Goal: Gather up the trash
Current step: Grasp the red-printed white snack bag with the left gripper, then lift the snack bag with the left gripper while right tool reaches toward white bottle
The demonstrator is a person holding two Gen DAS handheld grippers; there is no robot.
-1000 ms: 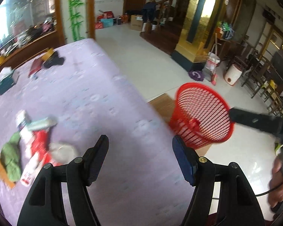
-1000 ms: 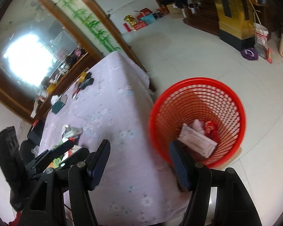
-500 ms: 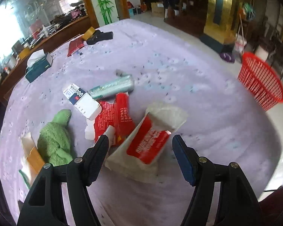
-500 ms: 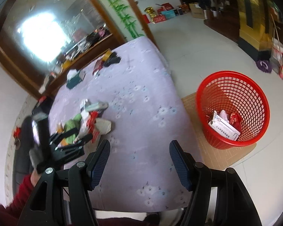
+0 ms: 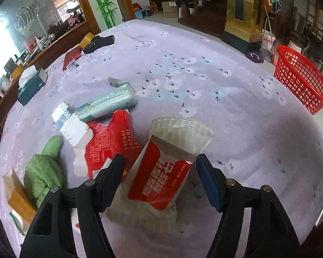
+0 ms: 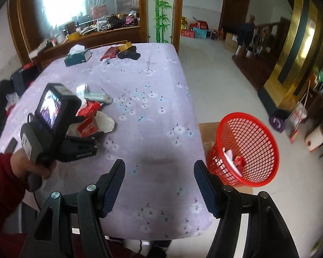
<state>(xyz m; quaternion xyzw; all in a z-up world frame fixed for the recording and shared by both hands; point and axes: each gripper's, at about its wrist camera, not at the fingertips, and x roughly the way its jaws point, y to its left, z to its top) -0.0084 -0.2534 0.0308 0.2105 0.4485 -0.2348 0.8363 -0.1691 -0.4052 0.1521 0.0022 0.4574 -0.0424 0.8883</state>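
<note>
My left gripper (image 5: pixel 160 179) is open, its fingers either side of a red and white wet-wipe packet (image 5: pixel 165 169) lying on the lilac tablecloth. Beside it lie a red wrapper (image 5: pixel 109 142), a pale green pack (image 5: pixel 109 103), a white box (image 5: pixel 70 123) and a green cloth (image 5: pixel 44 168). The red mesh basket (image 6: pixel 245 148) stands on the floor right of the table, with trash inside. My right gripper (image 6: pixel 159 186) is open and empty above the table's near part. The left gripper also shows in the right wrist view (image 6: pixel 90 134).
A tissue box (image 5: pixel 31 83), a red booklet (image 5: pixel 71 57), a tape roll (image 5: pixel 86 39) and a black item (image 5: pixel 99 42) lie at the table's far side. The table edge (image 6: pixel 196 129) drops to tiled floor. A wooden counter stands behind.
The left gripper swung from the basket to the trash pile and closed in on the wet-wipe packet. The right gripper turned away from the basket toward the table.
</note>
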